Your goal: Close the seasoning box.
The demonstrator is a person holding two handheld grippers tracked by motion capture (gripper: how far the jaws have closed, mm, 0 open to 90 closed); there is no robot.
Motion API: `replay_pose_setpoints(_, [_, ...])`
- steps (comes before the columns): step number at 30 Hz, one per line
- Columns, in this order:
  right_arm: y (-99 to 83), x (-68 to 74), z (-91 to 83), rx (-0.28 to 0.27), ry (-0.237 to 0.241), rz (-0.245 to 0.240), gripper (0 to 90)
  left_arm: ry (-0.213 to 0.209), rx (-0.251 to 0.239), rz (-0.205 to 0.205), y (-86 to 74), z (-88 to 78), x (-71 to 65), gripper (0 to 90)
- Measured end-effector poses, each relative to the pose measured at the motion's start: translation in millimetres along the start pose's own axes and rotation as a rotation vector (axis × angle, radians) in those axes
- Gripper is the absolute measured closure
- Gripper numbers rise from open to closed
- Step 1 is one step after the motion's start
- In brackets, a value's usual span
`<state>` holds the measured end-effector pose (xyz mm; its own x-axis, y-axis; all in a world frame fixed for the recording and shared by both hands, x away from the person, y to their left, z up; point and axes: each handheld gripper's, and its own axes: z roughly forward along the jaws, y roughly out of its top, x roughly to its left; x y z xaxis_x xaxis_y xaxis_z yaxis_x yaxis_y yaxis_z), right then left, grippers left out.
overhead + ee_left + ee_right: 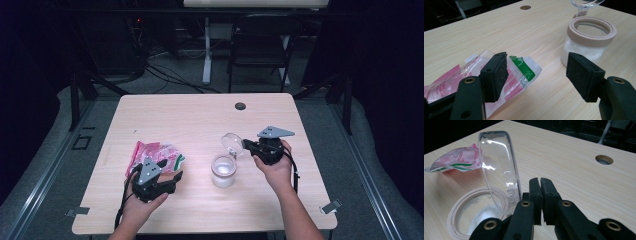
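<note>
Right gripper [248, 145] has its jaws pressed together beside the clear lid [499, 170], which stands swung up off the jar [223, 171] of white powder at table centre, so I judge the opening done. Left gripper [170, 170] gapes empty above the sachets [474, 75]; filling remains.

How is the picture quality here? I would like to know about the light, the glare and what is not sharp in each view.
High view: the table is lit, the room around it is dark, and the whole picture is soft. Left gripper view: the jaws up close are slightly soft; the jar is fairly sharp. Right gripper view: bright highlights streak the clear lid, and the packets behind look blurred.
</note>
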<state>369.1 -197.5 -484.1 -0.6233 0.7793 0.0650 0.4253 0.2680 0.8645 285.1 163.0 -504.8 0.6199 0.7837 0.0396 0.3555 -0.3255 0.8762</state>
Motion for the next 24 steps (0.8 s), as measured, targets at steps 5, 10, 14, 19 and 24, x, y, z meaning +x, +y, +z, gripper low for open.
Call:
replay_pose_setpoints(5, [-1.5,6.5,0.6,0.005,0.012,-0.021,87.2,-0.007,0.002,0.003,0.6,2.8,-0.6,33.6])
replay_pose_setpoints(10, [-5.3,17.3,0.6,0.027,0.044,-0.046,86.4,-0.015,0.009,0.004,1.4,7.2,-0.1,33.7])
replay_pose_setpoints(14, [-8.4,31.1,0.8,0.048,0.07,-0.083,84.8,-0.023,0.007,0.004,3.3,10.6,-0.6,33.7])
replay_pose_setpoints(19, [-8.6,38.0,-3.5,0.04,0.084,-0.094,82.9,-0.035,0.008,0.008,5.2,14.8,-0.6,33.7])
replay_pose_setpoints(24, [-9.6,44.1,-7.9,0.034,0.096,-0.106,78.5,-0.04,0.01,0.001,6.7,18.4,0.3,33.8])
